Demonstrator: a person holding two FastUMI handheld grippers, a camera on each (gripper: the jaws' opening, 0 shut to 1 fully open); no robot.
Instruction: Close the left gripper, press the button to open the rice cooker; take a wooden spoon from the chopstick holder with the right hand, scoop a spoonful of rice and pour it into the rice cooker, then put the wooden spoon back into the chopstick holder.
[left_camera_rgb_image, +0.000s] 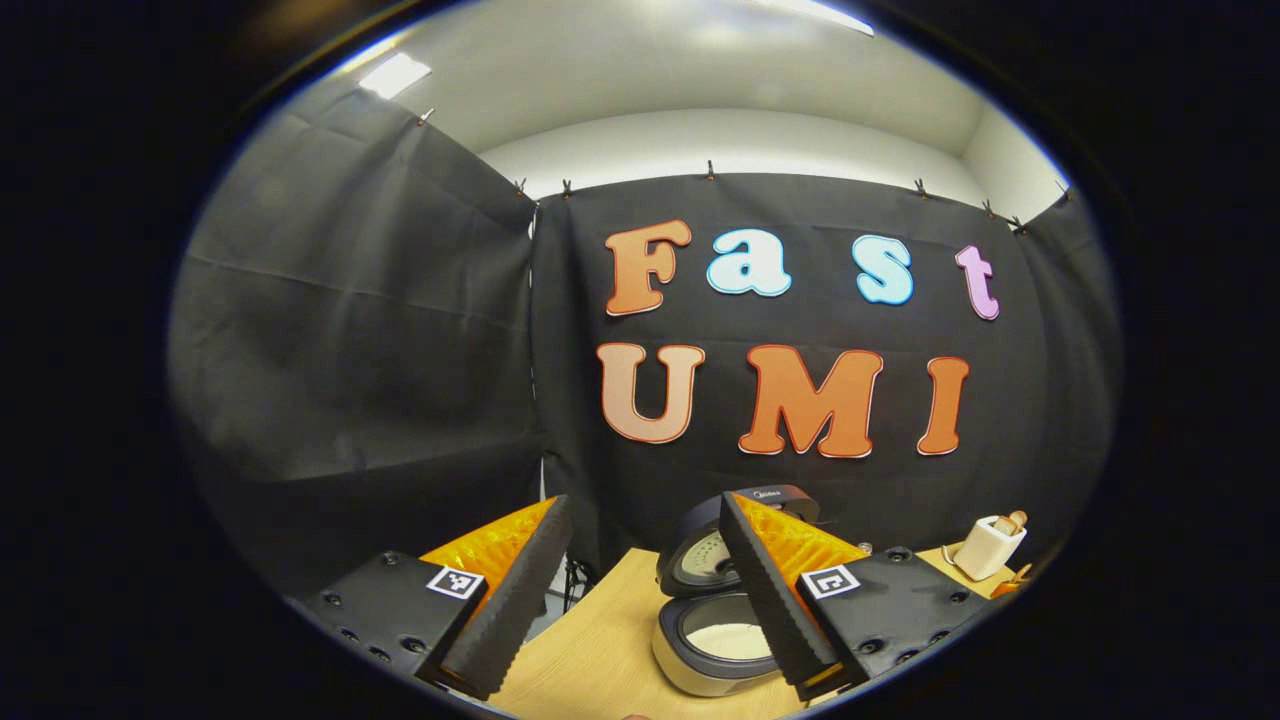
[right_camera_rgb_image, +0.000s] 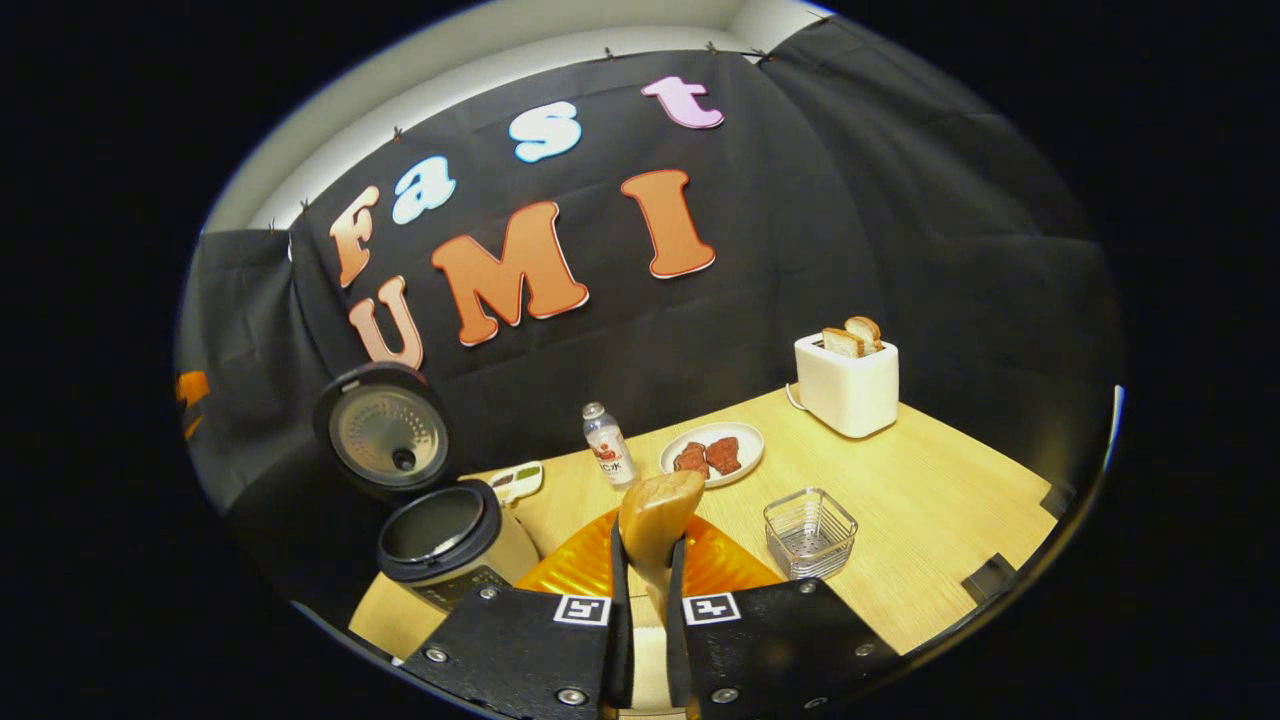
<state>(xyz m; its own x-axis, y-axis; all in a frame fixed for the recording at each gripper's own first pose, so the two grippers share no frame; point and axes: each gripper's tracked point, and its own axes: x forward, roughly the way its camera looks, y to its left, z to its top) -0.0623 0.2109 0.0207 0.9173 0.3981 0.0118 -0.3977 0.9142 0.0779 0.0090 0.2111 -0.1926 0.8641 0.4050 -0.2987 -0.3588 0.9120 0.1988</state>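
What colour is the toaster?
White or cream; the toaster shows best in the right gripper view.

My booth is lit from above: a ceiling light panel glares white over the dark cloth wall. The bench is evenly bright and sharp with soft shadows. Straight edges bow toward each view's rim.

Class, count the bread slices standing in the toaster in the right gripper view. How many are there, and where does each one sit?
2. Both stand upright in the toaster at the table's far right: one slice nearer the left, the other just behind it to the right.
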